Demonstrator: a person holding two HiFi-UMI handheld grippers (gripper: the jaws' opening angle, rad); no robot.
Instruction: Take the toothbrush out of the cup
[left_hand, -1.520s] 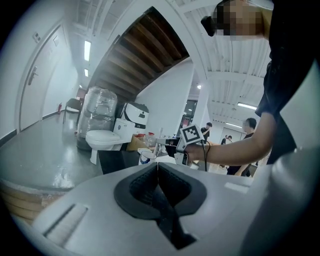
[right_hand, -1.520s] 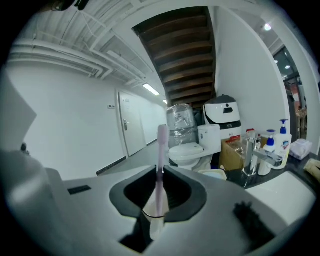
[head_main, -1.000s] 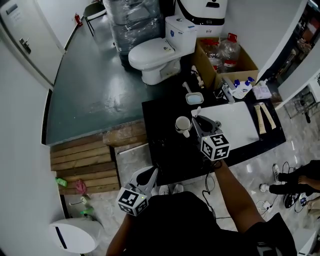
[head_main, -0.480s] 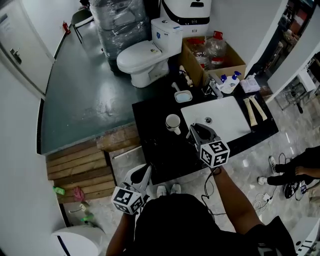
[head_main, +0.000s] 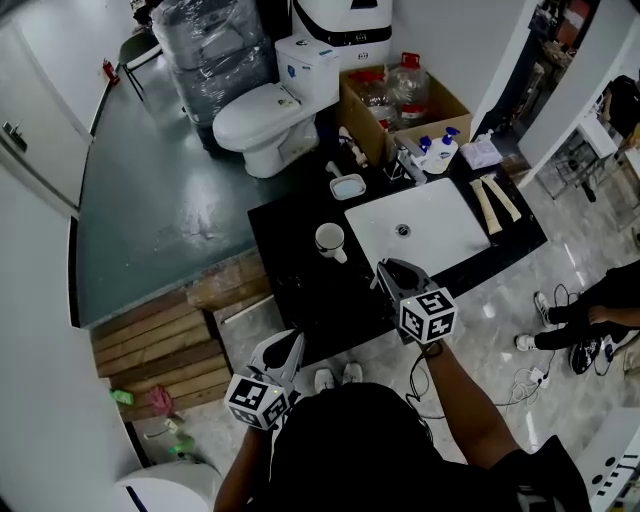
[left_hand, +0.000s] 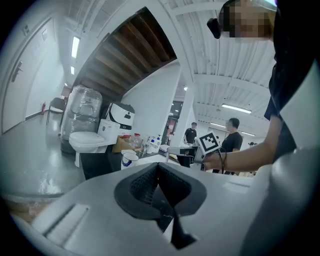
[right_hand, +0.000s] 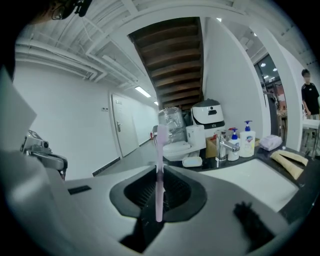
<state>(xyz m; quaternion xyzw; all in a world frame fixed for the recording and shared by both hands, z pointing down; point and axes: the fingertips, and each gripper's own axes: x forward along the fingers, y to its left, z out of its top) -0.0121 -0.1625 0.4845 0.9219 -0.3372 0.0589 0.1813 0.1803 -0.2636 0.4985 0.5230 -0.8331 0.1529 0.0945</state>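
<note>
The white cup (head_main: 329, 240) stands on the black counter (head_main: 300, 295), left of the basin, and shows small and far in the left gripper view (left_hand: 128, 159). My right gripper (head_main: 386, 269) hovers over the counter's front part, right of and nearer than the cup. It is shut on a pink toothbrush (right_hand: 159, 165), which stands upright between the jaws (right_hand: 159, 197) with its head up. My left gripper (head_main: 294, 346) hangs below the counter's front edge, shut with nothing in it (left_hand: 159, 172).
A white basin (head_main: 430, 230) with a faucet (head_main: 404, 164) fills the counter's right half. A soap dish (head_main: 348, 187) and soap bottles (head_main: 438, 152) sit at the back. Beyond are a toilet (head_main: 250, 115) and a cardboard box (head_main: 400, 100). A wooden pallet (head_main: 150, 340) lies at the left.
My right gripper has drawn back from the cup toward the counter's front edge. The head view has shifted, and the left gripper has stayed low.
</note>
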